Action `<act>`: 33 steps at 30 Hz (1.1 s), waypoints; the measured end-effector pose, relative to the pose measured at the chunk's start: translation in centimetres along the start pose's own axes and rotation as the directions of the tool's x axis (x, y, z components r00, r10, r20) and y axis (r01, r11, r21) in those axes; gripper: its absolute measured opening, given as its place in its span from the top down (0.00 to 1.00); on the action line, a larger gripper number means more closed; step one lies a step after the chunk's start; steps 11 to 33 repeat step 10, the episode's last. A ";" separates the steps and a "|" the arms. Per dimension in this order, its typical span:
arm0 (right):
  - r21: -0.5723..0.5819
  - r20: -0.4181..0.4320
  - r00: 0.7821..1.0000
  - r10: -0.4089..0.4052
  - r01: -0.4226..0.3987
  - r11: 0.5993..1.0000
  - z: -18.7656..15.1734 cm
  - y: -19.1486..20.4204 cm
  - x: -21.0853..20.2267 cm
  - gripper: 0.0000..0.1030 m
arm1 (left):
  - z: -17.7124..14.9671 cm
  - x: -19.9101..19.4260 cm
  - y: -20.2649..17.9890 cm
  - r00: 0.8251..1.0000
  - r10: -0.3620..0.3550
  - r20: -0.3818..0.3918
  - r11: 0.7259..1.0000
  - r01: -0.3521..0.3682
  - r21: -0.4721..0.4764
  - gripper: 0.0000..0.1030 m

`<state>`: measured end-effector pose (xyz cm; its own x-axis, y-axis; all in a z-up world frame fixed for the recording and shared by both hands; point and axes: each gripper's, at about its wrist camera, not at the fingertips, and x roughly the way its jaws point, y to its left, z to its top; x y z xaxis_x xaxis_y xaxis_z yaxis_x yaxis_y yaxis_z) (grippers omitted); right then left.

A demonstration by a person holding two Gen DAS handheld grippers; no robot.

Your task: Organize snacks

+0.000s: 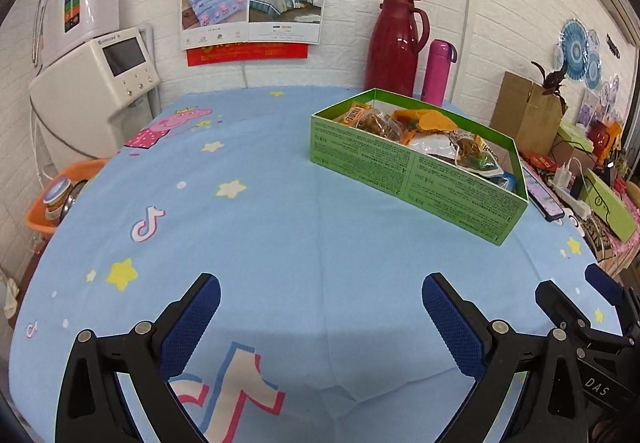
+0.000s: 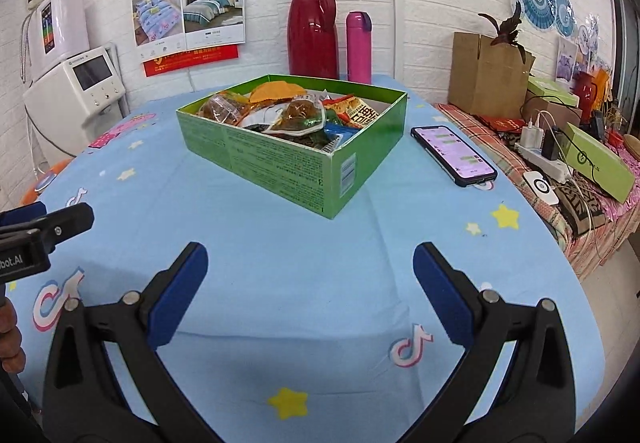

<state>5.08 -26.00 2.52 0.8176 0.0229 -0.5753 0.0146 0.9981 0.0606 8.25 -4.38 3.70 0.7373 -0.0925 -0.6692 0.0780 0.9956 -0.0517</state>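
Right now both sets of jaws stand wide apart with nothing between them. The left gripper (image 1: 320, 307) hovers low over the near edge of the desk (image 1: 280, 211), and the right gripper (image 2: 310, 279) sits just beside it, its blue pads (image 2: 178, 295) clear of the cloth. Ahead of them lies bare blue tablecloth printed with stars and cartoon figures, with no loose packets on it that I can see.

Further out, towards the middle of the desk, sits the green box (image 2: 280, 163), an open cardboard tray turned at an angle so one corner points at the right gripper. The snacks (image 2: 296, 111) are heaped inside it: crinkly sealed packets, some orange, some clear, piled nearly to the rim. I would judge them light, soft and a bit slippery, easily crushed if pinched across the belly; a sealed edge or a corner is the better place to take hold. The box itself looks thin-walled and light, likely to slide or flex, so a wall near a corner would be the stiffest grip.

A phone (image 2: 454, 155) lies just to the right of the box, screen lit. Behind stand a red jug (image 2: 314, 35) and a pink flask (image 2: 359, 47) against the wall.
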 end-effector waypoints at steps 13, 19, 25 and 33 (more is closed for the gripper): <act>0.002 -0.003 1.000 0.002 -0.002 1.000 -0.1 0.5 0.0 0.01 | -0.2 -0.6 -0.1 1.000 0.012 0.008 0.999 -0.012 0.031 0.00; 0.002 -0.003 1.000 0.002 -0.002 1.000 -0.1 0.5 0.0 0.01 | -0.2 -0.6 -0.1 1.000 0.012 0.008 0.999 -0.012 0.031 0.00; 0.002 -0.003 1.000 0.002 -0.002 1.000 -0.1 0.5 0.0 0.01 | -0.2 -0.6 -0.1 1.000 0.012 0.008 0.999 -0.012 0.031 0.00; 0.002 -0.003 1.000 0.002 -0.002 1.000 -0.1 0.5 0.0 0.01 | -0.2 -0.6 -0.1 1.000 0.012 0.008 0.999 -0.012 0.031 0.00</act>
